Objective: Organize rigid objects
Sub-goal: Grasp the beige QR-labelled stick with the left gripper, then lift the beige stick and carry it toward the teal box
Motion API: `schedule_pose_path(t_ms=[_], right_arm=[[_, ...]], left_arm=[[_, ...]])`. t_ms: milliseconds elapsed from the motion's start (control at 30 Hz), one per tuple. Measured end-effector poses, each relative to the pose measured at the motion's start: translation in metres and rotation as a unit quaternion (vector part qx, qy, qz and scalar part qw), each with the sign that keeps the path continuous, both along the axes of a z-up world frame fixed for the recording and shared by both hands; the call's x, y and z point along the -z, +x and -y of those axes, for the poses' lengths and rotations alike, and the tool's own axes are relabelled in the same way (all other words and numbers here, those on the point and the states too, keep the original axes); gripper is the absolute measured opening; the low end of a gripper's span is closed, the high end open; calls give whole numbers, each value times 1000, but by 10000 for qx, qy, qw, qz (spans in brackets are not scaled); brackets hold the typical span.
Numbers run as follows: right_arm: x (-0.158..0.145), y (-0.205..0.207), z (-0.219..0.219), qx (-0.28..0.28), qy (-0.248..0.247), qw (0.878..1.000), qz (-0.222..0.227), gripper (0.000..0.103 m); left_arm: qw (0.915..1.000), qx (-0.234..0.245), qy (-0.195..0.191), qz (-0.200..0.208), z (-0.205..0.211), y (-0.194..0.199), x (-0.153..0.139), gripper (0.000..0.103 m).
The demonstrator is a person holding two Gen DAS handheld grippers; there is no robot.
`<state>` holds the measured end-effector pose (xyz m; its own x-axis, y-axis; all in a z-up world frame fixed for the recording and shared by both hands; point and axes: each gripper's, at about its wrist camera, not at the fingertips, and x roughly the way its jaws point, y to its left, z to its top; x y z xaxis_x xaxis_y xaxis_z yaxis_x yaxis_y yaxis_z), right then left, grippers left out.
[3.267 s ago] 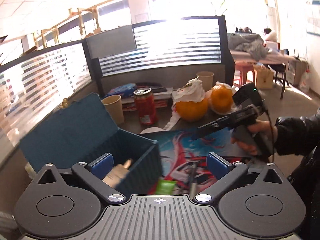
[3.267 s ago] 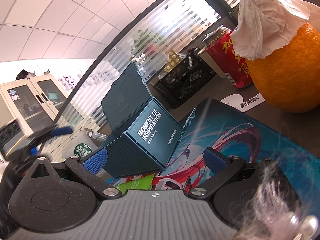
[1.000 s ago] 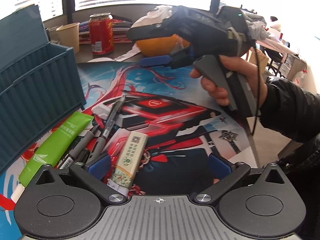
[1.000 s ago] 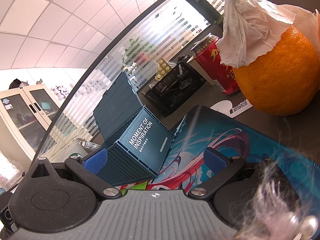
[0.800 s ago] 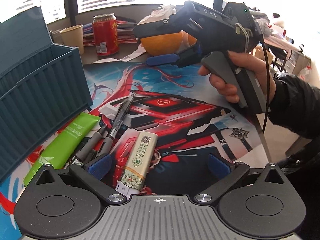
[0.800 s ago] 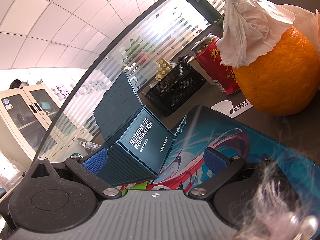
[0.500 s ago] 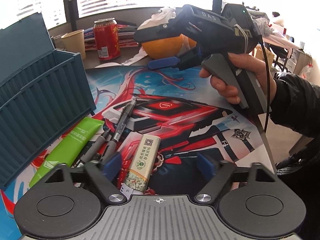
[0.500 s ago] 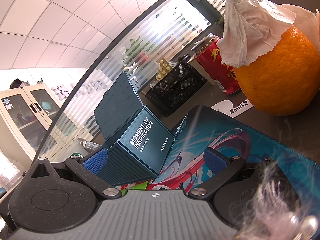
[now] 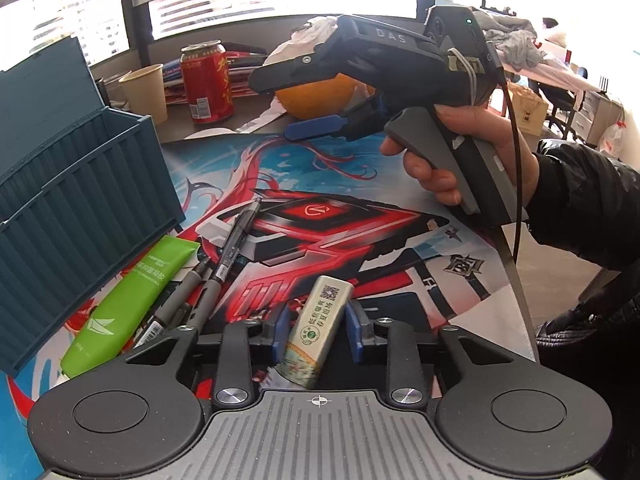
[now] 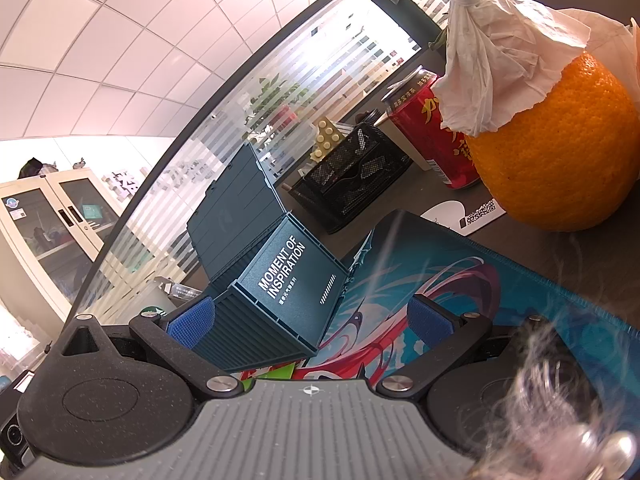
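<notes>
Small box (image 9: 320, 330) between left tool (image 9: 317, 334) pads

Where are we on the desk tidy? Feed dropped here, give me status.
Left gripper jaws just closing, pads against small printed box. Right gripper open, empty, held above the mat. Teal bin open; pens, green tube alongside.

Bright striped glass partitions (image 10: 280, 92), tiled ceiling (image 10: 100, 40).

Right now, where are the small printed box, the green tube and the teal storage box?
small printed box (image 9: 320, 322), left wrist view, middle of its printed top face, between the left tool's pads.
green tube (image 9: 138, 294), left wrist view, middle of its body.
teal storage box (image 10: 296, 284), right wrist view, lettered end wall.
</notes>
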<state>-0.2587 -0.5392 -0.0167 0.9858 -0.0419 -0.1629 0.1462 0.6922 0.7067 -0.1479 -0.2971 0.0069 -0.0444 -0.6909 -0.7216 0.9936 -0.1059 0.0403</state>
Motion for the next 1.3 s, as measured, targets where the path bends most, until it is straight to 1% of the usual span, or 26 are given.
schedule_pose_path(t_ms=[167,300,400,567,800,1067,1167,1200,1300], right_arm=[[0,0,0,0,0,10000,6,103],[0,-1,1,2,2,10000,8,103],[0,-1,1,2,1,10000,5,103],[0,-1,1,4,2,10000,8,103],[0,-1,1,9,5,10000,6,103],[0,-1,1,5,7,10000,6,103],[0,-1,1,7,5,10000,7,103],[0,-1,1,8,5,10000,5,103],[0,-1,1,5,6,10000,9,103]], left_arm=[[9999,-92,11,108,-1,-6,-2,21],[9997,-218,-83,58,-4,-3,-7,21],[9995,-236,-178,69,-5,-3,-14,20],[9995,-158,-227,151,-7,-5,-24,20],[9990,-234,-278,246,-10,2,-34,20],[9977,-378,-484,285,-13,11,-48,18],[9971,-413,-543,334,-14,13,-54,16],[9970,-416,-560,332,-14,14,-56,7],[9965,-443,-629,326,-16,17,-61,7]])
